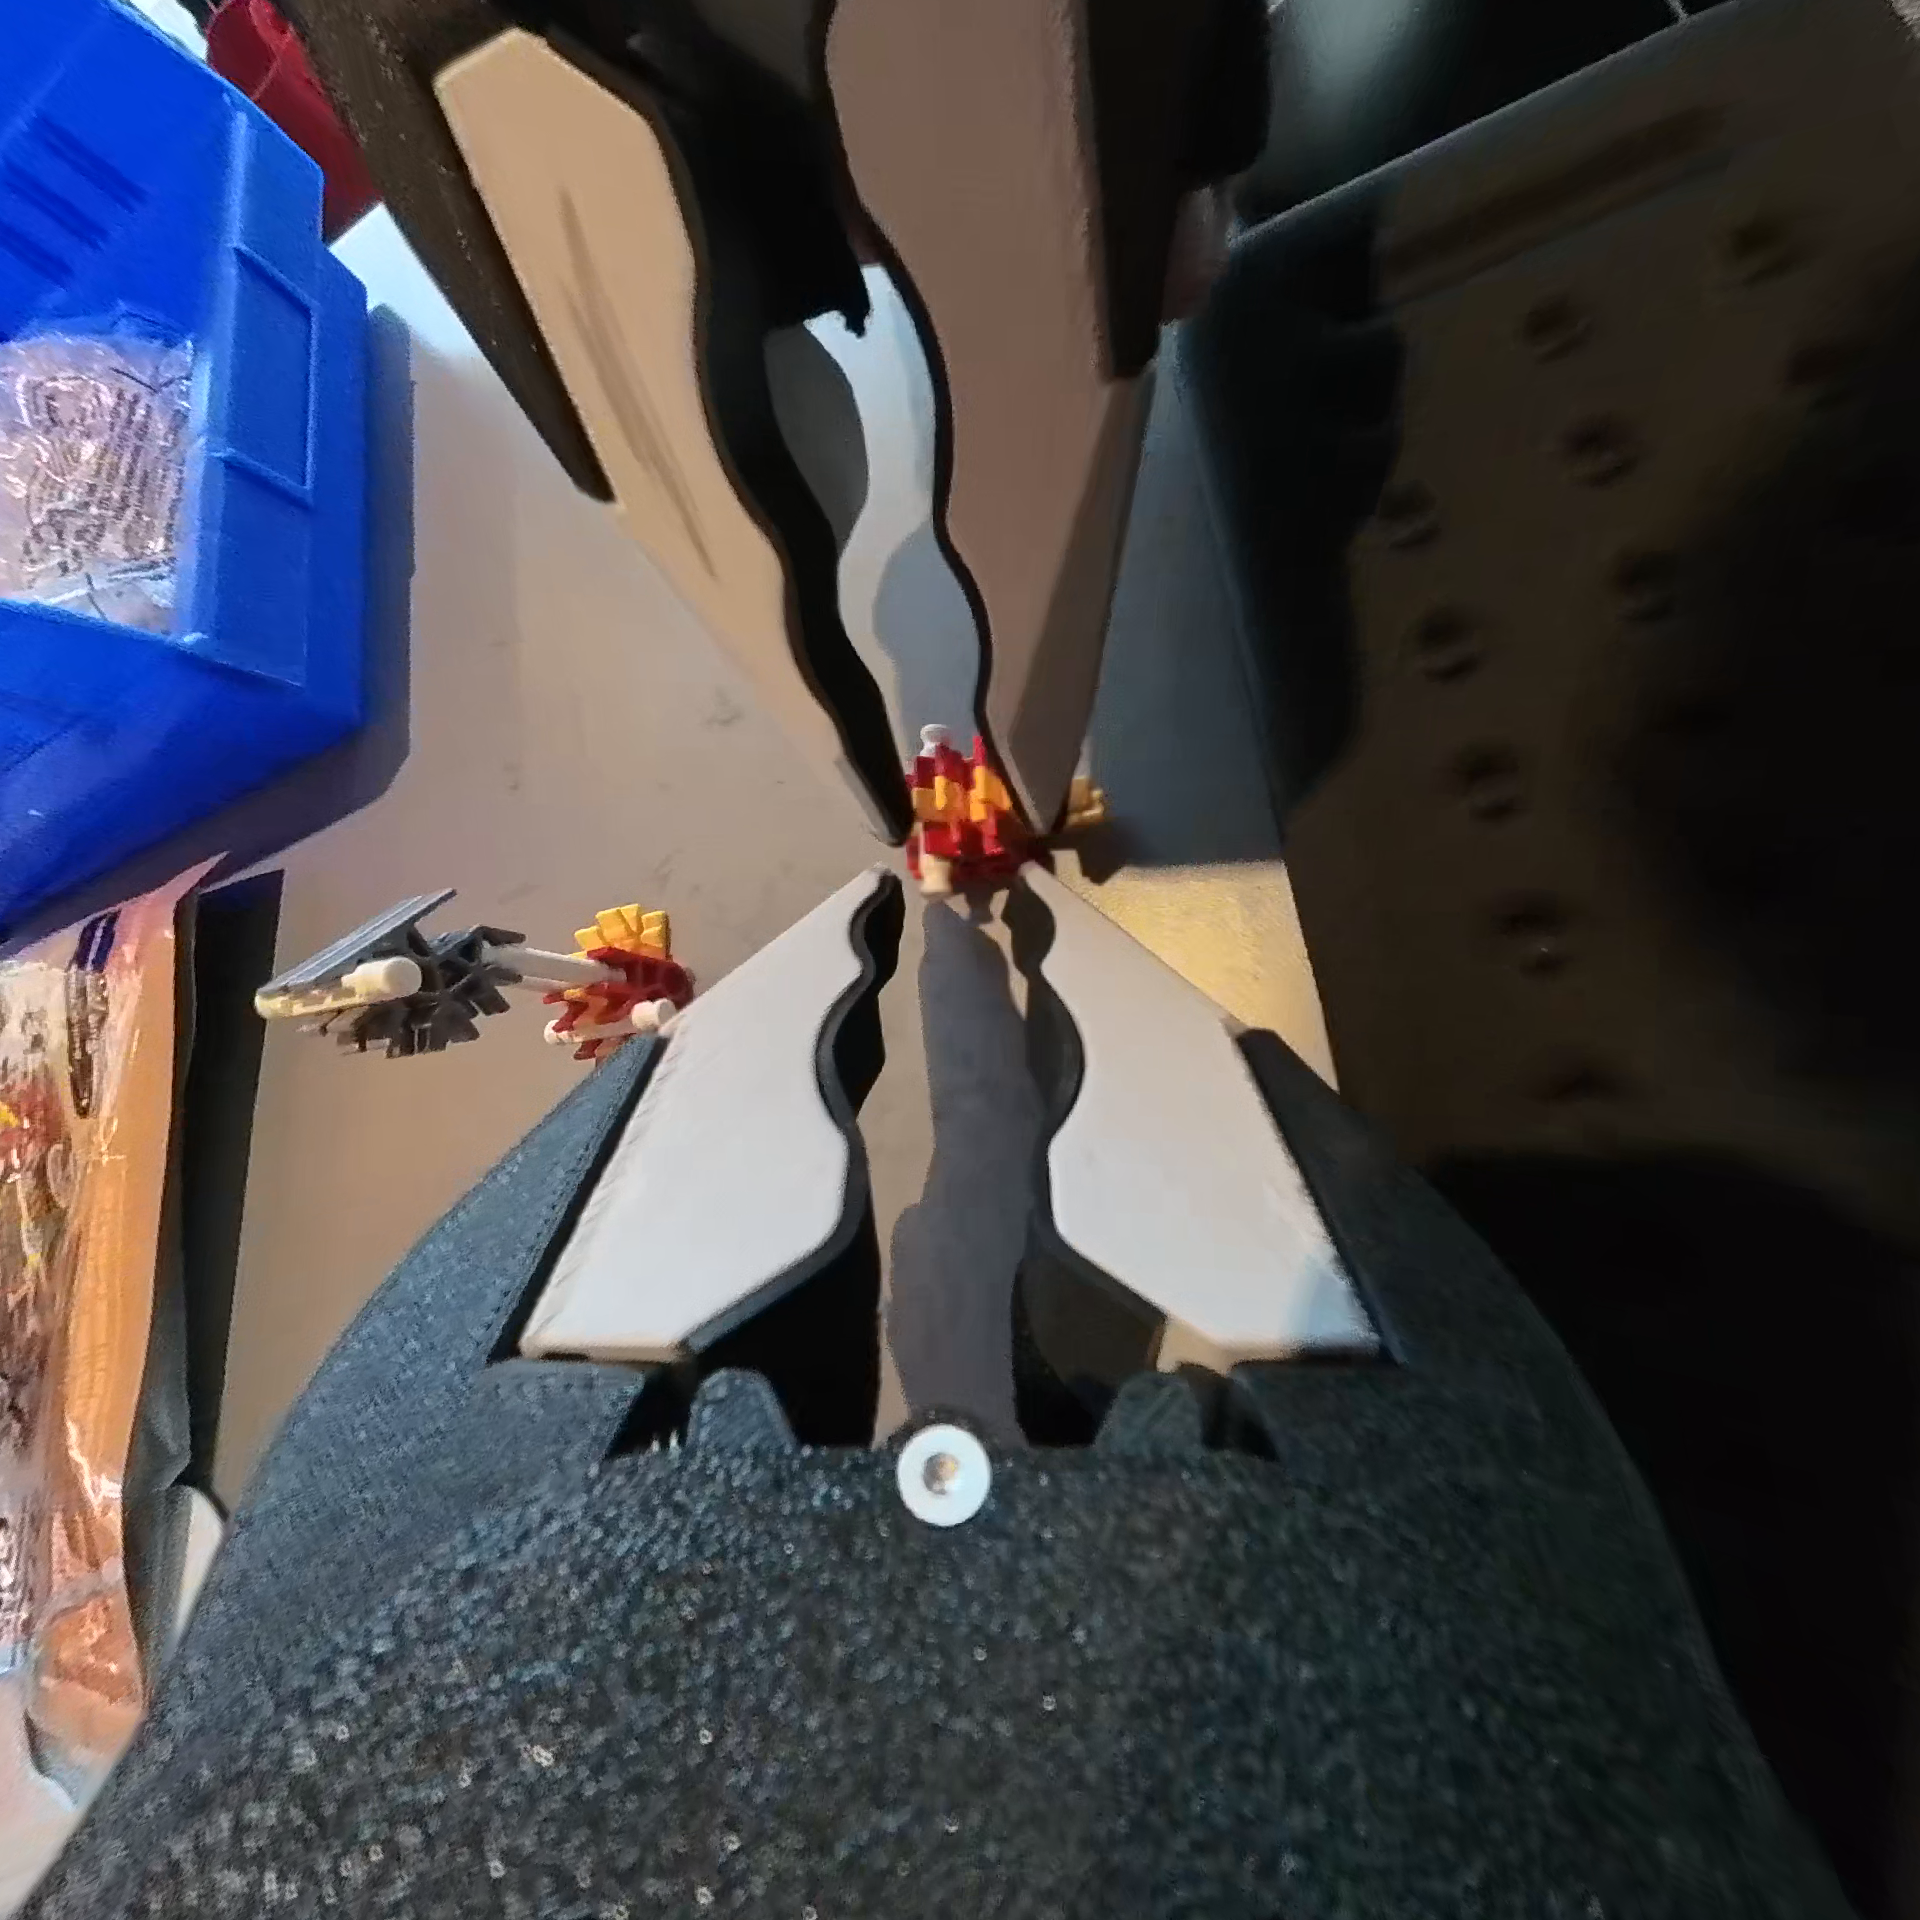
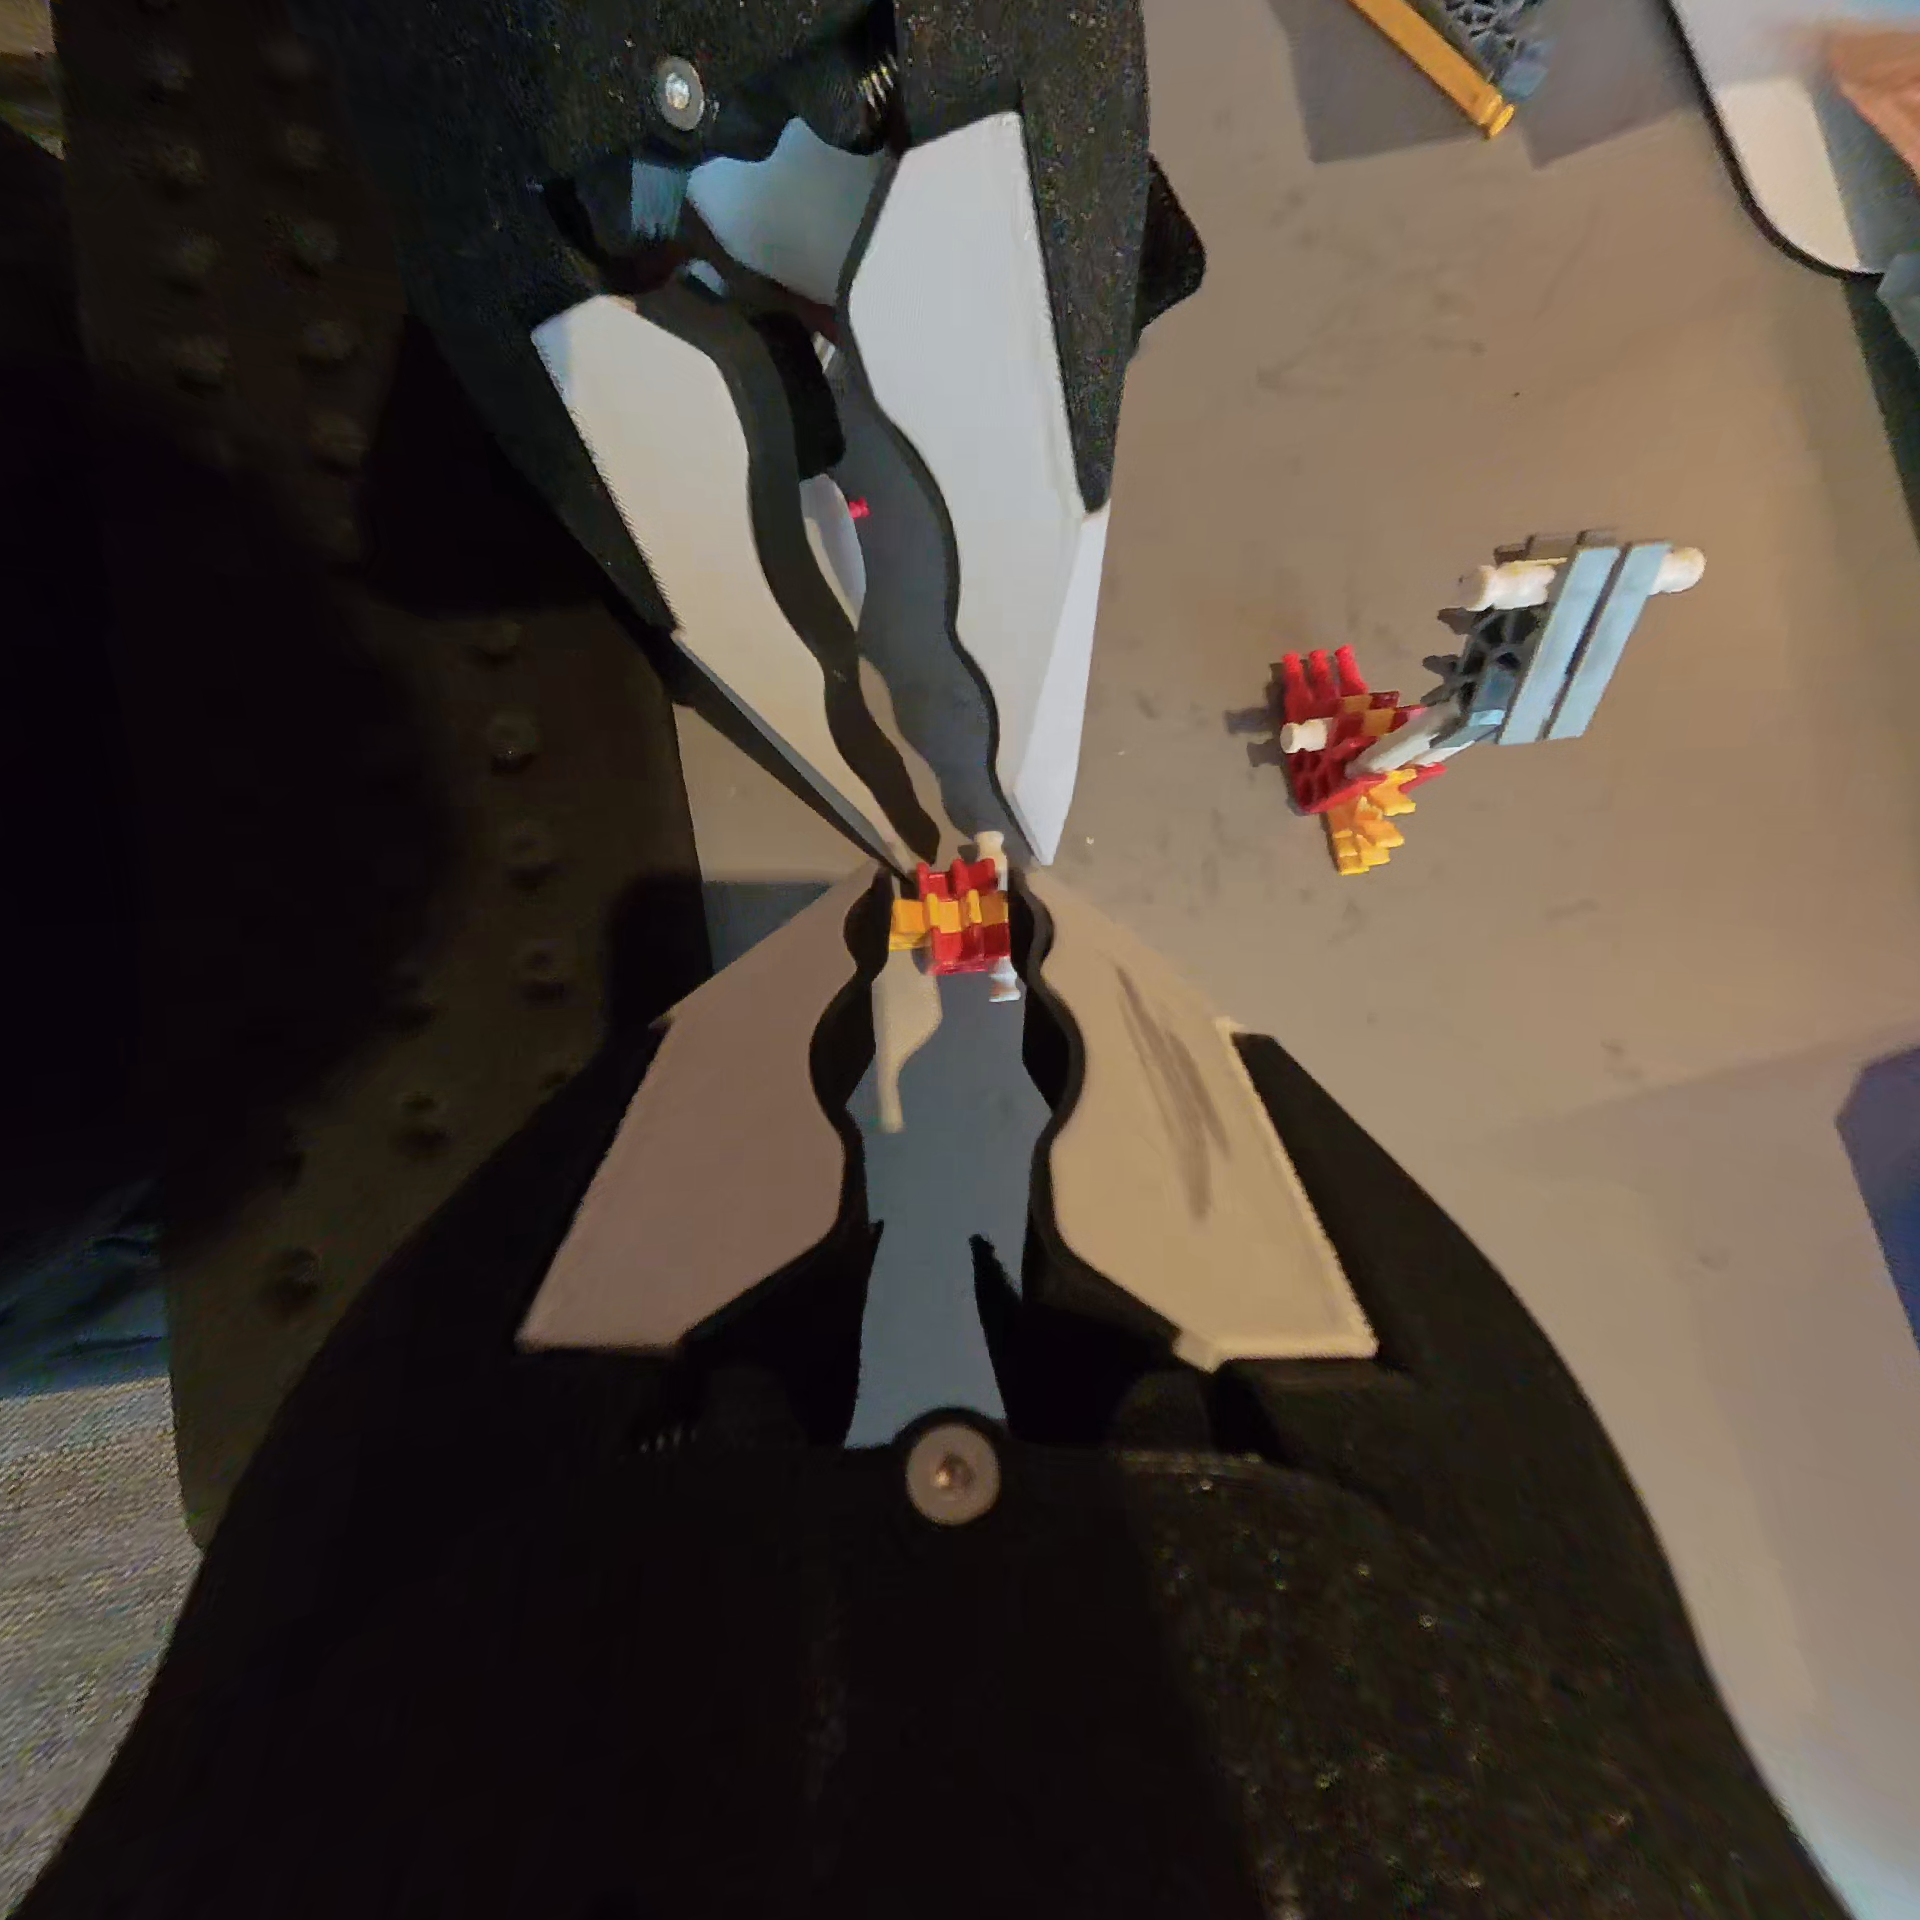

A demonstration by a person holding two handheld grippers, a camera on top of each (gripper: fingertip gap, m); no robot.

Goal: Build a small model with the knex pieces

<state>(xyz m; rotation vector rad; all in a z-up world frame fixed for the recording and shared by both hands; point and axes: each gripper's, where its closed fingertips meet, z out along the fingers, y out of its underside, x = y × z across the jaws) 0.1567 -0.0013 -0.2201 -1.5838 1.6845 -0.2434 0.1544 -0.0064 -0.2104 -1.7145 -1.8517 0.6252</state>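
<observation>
No brand or legible writing on the toy pieces or on either tool. A clear bag (image 1: 88, 478) in the blue bin (image 1: 208, 436) and packaging (image 1: 62, 1195) at the left edge of the left wrist view carry print, too blurred to make out.

Surface: pale grey counter (image 2: 1455, 364), scuffed, lit warm in the left wrist view. A dark studded panel (image 1: 1610, 623) fills one side of each view; what it belongs to cannot be told. A brass-coloured bar (image 2: 1439, 68) and a white object with a dark rim (image 2: 1787, 166) are cut off at the top of the right wrist view.

The left hand-held gripper (image 1: 961, 883) and right hand-held gripper (image 2: 951, 894) meet tip to tip. Between all 4 fingertips sits a small red-and-yellow connector cluster (image 1: 961, 816) with a white rod end showing. Both tools are clenched on the cluster, the left from one side, the right from the opposite side. The cluster's far side is hidden by the fingers.

A second assembly (image 2: 1455, 696) lies on the counter well apart from the grippers: grey slats, black connector, white rods, red and yellow connectors.
</observation>
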